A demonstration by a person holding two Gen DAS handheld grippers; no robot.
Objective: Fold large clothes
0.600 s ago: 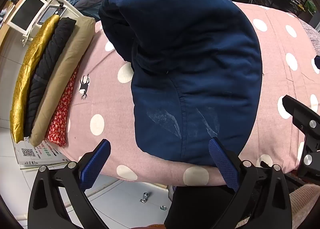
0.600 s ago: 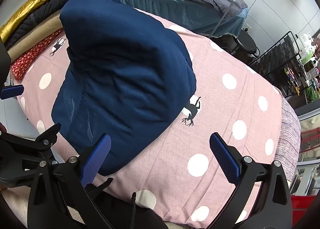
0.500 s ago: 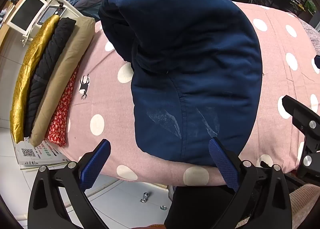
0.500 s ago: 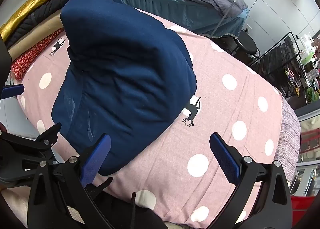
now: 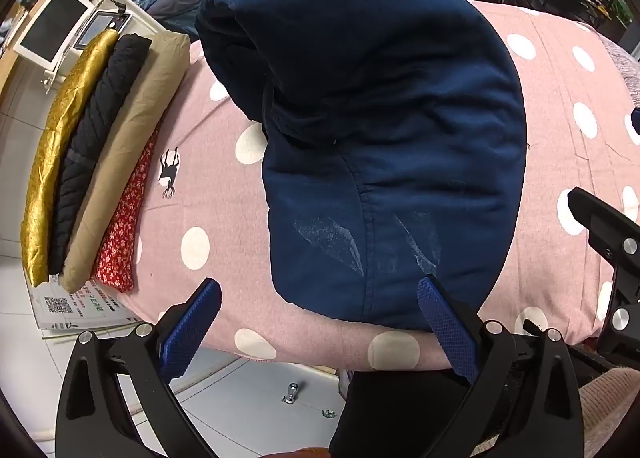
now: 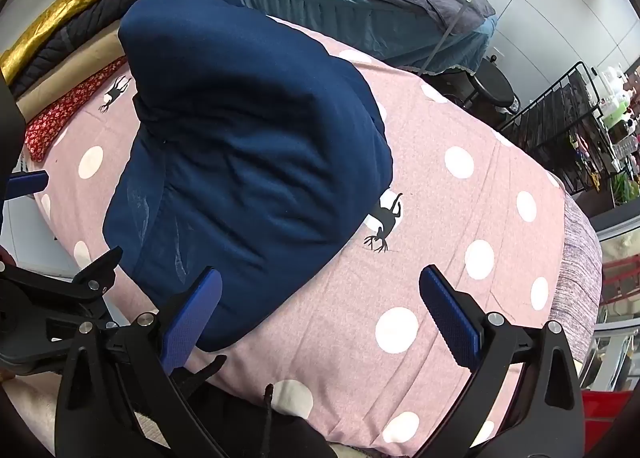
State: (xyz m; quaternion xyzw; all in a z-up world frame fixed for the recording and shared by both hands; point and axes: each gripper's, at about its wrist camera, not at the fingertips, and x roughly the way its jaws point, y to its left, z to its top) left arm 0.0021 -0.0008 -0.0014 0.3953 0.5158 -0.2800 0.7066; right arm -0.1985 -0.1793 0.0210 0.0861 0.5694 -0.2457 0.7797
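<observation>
left gripper (image 5: 318, 316): jaws spread wide, nothing between pads, hangs over near edge of bed (image 5: 224, 193). navy garment (image 5: 384, 129) lies ahead of it, near hem just past fingertips, right pad over hem corner. long axis runs away from person, toward far side of pink dotted cover; far end bulges up in thick roll.

right gripper (image 6: 318, 312): also released, empty. garment (image 6: 248, 153) sits ahead and to its left; bare cover under most of its span.

judgement: left hand nearer to hem.
</observation>
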